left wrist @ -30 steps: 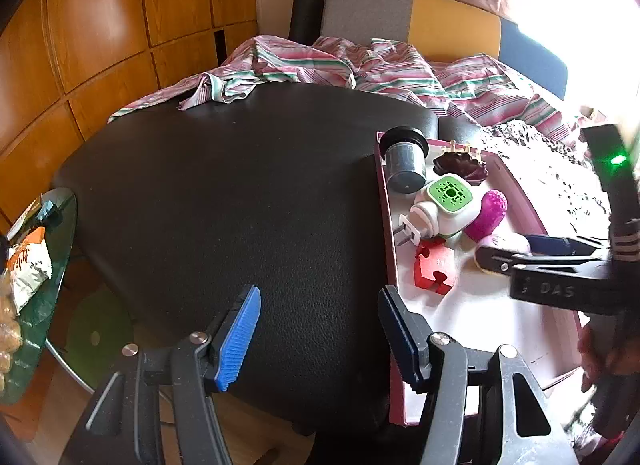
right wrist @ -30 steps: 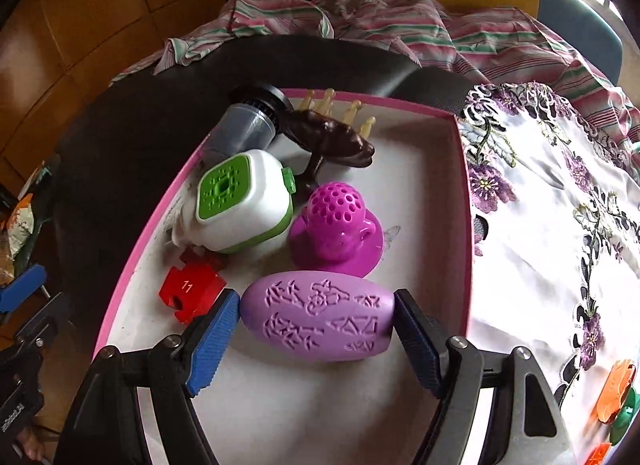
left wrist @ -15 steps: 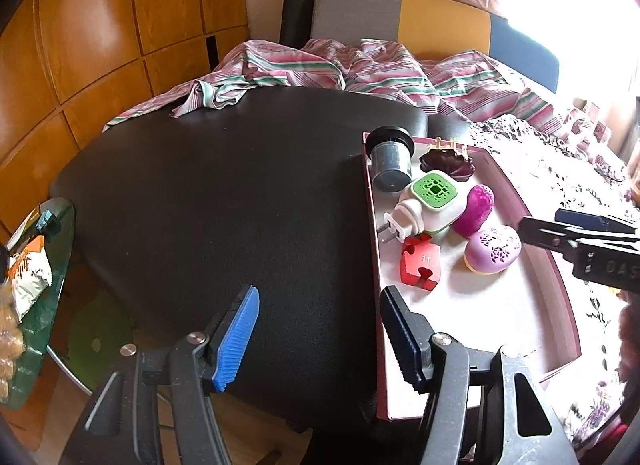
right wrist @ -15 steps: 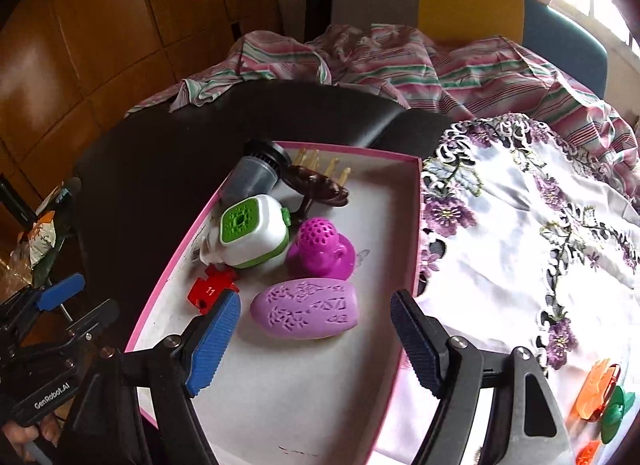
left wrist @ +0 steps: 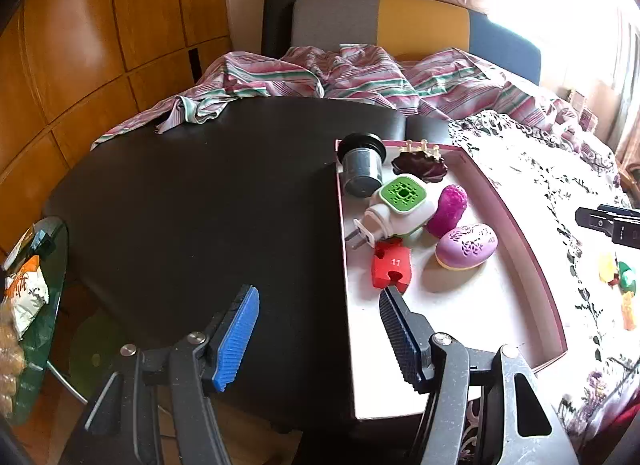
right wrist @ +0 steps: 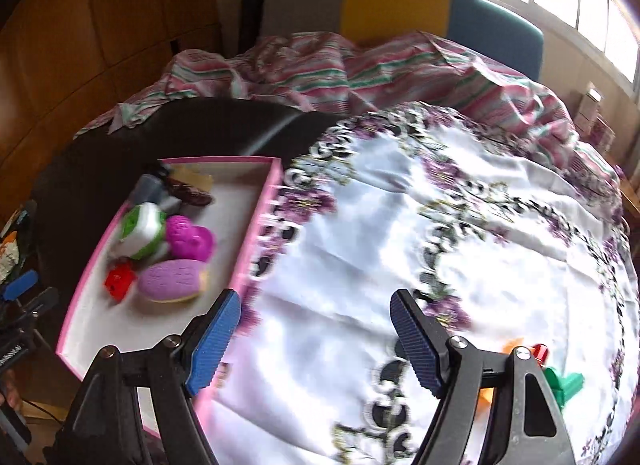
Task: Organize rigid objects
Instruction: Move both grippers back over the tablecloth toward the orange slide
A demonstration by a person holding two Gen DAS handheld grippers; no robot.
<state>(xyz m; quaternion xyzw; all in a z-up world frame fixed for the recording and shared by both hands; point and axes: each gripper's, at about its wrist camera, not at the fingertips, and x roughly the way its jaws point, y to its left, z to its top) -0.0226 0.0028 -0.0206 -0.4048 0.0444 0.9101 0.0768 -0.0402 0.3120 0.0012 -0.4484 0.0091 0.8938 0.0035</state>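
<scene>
R claw [right wrist: 316, 341] off tray [left wrist: 524, 241]; 6 objs

Glossy wood panels [left wrist: 100, 45] at nine o'clock. The worktop [left wrist: 200, 205] looks like smooth black leather with a dull sheen. Striped cloth [left wrist: 360, 73] lies crumpled at twelve; the embroidered cloth [right wrist: 440, 225] is satiny. The pink-rimmed tray [left wrist: 532, 265] looks matt, like cardboard.
</scene>
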